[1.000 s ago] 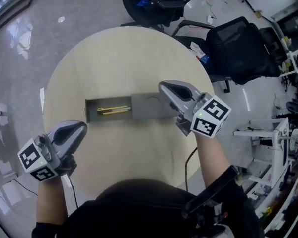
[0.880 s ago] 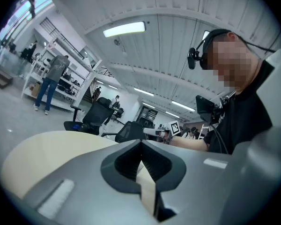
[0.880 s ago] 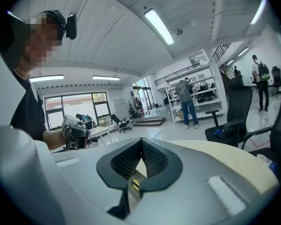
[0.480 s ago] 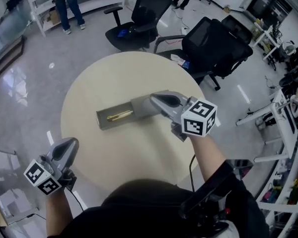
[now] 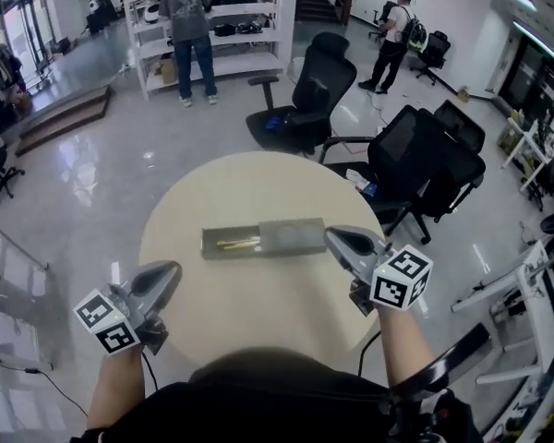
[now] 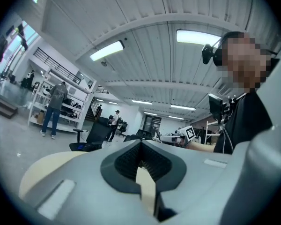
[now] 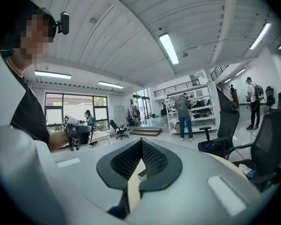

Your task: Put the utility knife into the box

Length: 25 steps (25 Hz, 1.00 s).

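Note:
A long grey box (image 5: 218,244) lies across the middle of the round beige table (image 5: 249,298). Its sliding lid (image 5: 292,236) covers the right part. The yellow utility knife (image 5: 237,243) lies inside the uncovered left part. My right gripper (image 5: 334,237) hovers just off the lid's right end, shut and empty. My left gripper (image 5: 172,271) sits at the table's near left edge, apart from the box, also shut with nothing in it. In the left gripper view the left gripper (image 6: 141,165) points over the tabletop, and in the right gripper view the right gripper (image 7: 139,165) does the same.
Black office chairs (image 5: 307,109) stand behind the table, with another pair (image 5: 425,160) at the right. Two people stand far back, one at white shelves (image 5: 223,26). Glossy grey floor surrounds the table.
My right gripper has drawn back from on top of the box lid to just beyond its right end. The head view has lifted, showing more of the room. The left gripper stays near the table edge.

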Each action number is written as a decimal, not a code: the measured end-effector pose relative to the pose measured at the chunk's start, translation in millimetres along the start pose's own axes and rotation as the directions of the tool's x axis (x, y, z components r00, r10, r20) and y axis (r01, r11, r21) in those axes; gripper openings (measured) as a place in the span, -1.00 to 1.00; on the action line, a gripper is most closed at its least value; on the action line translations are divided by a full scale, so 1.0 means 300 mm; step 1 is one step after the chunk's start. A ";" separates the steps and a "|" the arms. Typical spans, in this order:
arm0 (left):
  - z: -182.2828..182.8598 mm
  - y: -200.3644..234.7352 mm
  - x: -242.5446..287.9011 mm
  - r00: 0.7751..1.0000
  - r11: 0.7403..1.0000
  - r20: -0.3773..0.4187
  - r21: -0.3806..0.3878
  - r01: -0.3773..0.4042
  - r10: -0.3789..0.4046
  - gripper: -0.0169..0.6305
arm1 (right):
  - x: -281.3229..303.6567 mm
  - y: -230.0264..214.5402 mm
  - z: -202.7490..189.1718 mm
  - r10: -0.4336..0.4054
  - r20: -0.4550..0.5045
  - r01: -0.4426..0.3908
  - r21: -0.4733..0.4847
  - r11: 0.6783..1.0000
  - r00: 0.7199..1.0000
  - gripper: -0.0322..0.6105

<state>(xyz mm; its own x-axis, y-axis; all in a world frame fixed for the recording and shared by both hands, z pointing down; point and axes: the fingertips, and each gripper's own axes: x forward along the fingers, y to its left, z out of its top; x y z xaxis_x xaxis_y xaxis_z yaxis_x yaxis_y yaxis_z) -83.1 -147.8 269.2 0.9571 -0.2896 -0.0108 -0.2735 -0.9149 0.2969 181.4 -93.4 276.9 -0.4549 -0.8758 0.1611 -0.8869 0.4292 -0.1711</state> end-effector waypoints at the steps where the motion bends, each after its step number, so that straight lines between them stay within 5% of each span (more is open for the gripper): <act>1: -0.010 -0.051 0.011 1.000 1.000 0.023 -0.015 -0.013 0.013 -0.95 | -0.052 0.000 -0.004 0.012 -0.004 -0.012 -0.005 1.000 1.000 -0.86; 8: -0.132 -0.324 0.144 0.998 0.992 0.069 -0.123 -0.008 0.016 -0.95 | -0.361 -0.029 -0.071 0.048 -0.012 -0.049 -0.015 0.999 0.999 -0.86; 15: -0.070 -0.429 0.162 0.995 0.998 0.098 -0.049 -0.031 0.035 -0.95 | -0.452 -0.038 -0.029 0.090 0.035 -0.089 -0.036 0.995 0.995 -0.86; 25: -0.080 -0.515 0.188 0.993 0.998 0.103 -0.037 -0.048 0.052 -0.95 | -0.521 -0.054 -0.020 0.125 0.045 -0.124 -0.042 0.991 0.991 -0.86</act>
